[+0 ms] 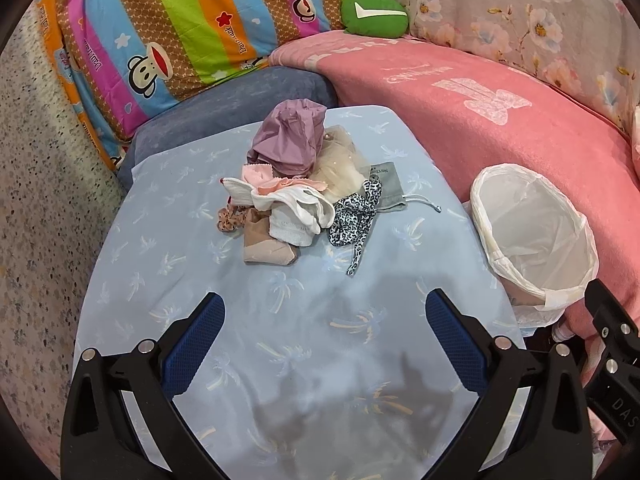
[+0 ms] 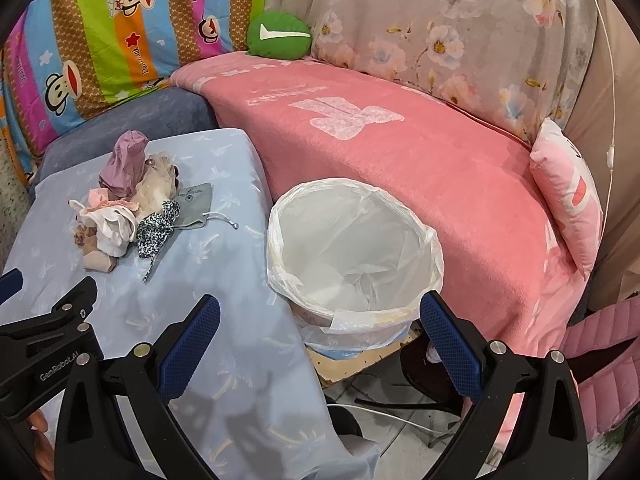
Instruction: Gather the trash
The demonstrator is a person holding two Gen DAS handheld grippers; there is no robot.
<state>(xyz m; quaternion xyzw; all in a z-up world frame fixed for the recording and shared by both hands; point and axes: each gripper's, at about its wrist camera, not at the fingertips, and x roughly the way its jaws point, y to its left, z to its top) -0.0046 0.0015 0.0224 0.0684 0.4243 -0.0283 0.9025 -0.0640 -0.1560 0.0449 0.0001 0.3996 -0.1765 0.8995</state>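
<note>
Left gripper (image 1: 325,322) and right gripper (image 2: 320,322) are both held with jaws wide apart, nothing gripped. A trash pile (image 1: 298,188) of crumpled fabric scraps is heaped on the blue cloth-covered table (image 1: 180,216). The lined bin (image 2: 354,248) is placed just beside the table's edge, against the pink blanket (image 2: 460,168).

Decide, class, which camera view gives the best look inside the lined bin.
The right wrist view. There the lined bin sits near the middle, its whole rim visible, and you look down onto the white liner, with nothing showing inside. The left wrist view catches the bin only at the right edge, seen obliquely, so less of its inside shows.
</note>
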